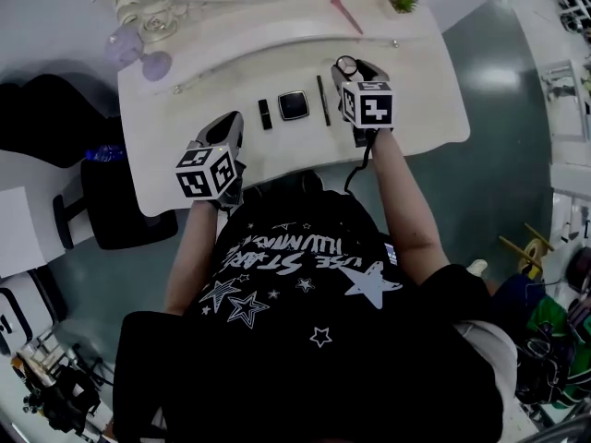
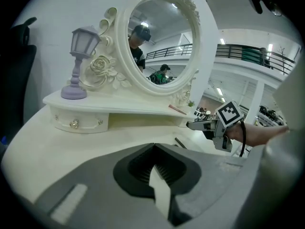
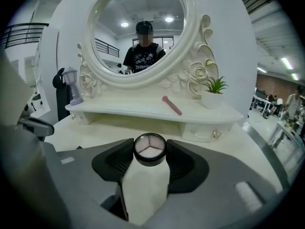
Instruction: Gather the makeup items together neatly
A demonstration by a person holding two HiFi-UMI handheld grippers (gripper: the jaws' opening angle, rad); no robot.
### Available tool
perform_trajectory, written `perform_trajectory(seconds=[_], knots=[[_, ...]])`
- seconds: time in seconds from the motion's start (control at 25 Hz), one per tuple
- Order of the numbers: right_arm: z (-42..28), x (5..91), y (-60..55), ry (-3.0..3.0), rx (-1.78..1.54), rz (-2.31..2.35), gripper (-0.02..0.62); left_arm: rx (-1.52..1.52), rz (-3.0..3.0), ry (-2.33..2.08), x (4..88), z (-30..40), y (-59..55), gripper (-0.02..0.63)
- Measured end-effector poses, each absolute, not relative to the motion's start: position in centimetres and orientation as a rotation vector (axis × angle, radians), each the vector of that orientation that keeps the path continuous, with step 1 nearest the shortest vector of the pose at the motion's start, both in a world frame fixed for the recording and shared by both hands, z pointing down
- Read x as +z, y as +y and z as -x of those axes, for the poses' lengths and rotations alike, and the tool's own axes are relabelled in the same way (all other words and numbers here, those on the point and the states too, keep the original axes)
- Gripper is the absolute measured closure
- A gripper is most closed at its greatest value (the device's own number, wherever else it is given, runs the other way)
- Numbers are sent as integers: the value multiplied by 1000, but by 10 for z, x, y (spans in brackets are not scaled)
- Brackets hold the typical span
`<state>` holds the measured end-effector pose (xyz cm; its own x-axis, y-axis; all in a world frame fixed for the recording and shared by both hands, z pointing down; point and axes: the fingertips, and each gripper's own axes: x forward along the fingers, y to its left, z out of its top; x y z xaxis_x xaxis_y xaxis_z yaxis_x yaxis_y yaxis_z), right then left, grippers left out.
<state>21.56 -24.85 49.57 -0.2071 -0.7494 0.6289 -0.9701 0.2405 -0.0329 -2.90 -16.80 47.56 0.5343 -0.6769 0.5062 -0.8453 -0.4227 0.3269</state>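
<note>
The round eyeshadow pot (image 3: 150, 149), black-rimmed with a three-part face, sits clamped between the pads of the right gripper (image 1: 350, 68), its face turned up towards that gripper's camera. It is over the right part of the dressing table (image 1: 425, 109); whether its base touches the top I cannot tell.

The rest of the set lies just to its left in a row across the table: the eyeliner pencil (image 1: 323, 100) nearest, then the square compact (image 1: 294, 105), then a small black tube (image 1: 265, 113). The pencil's long axis runs from the person towards the mirror, so the free slot is the strip on its right, alongside it. The right hand is clearly the nearer one for that placement.

The left gripper (image 1: 231, 125) hovers at the row's left end, jaws closed together with nothing between them.
</note>
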Motion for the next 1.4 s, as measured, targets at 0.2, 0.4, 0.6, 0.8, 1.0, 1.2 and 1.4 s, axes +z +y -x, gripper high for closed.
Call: perform_trajectory(seconds=[0.2, 0.4, 0.6, 0.8, 1.0, 1.2, 1.4], knots=[[-226, 520, -228, -1997, 595, -1514, 350, 441, -2211, -1202, 484, 16, -158, 604], [-227, 542, -214, -2002, 597, -1447, 349, 471, -2189, -1202, 491, 9, -151, 604], [-227, 555, -203, -2020, 579, -1368, 348, 489, -2166, -1226, 498, 3, -144, 604], [-226, 563, -197, -2028, 566, -1282, 348, 487, -2123, -1266, 504, -3, -139, 604], [-223, 566, -196, -2043, 558, -1252, 347, 445, -2068, -1334, 510, -4, -132, 604], [-220, 562, -193, -2075, 563, -1208, 312, 400, -2031, -1384, 515, -9, -123, 604], [-220, 546, -194, -2132, 560, -1218, 273, 382, -2018, -1417, 515, -5, -121, 604]])
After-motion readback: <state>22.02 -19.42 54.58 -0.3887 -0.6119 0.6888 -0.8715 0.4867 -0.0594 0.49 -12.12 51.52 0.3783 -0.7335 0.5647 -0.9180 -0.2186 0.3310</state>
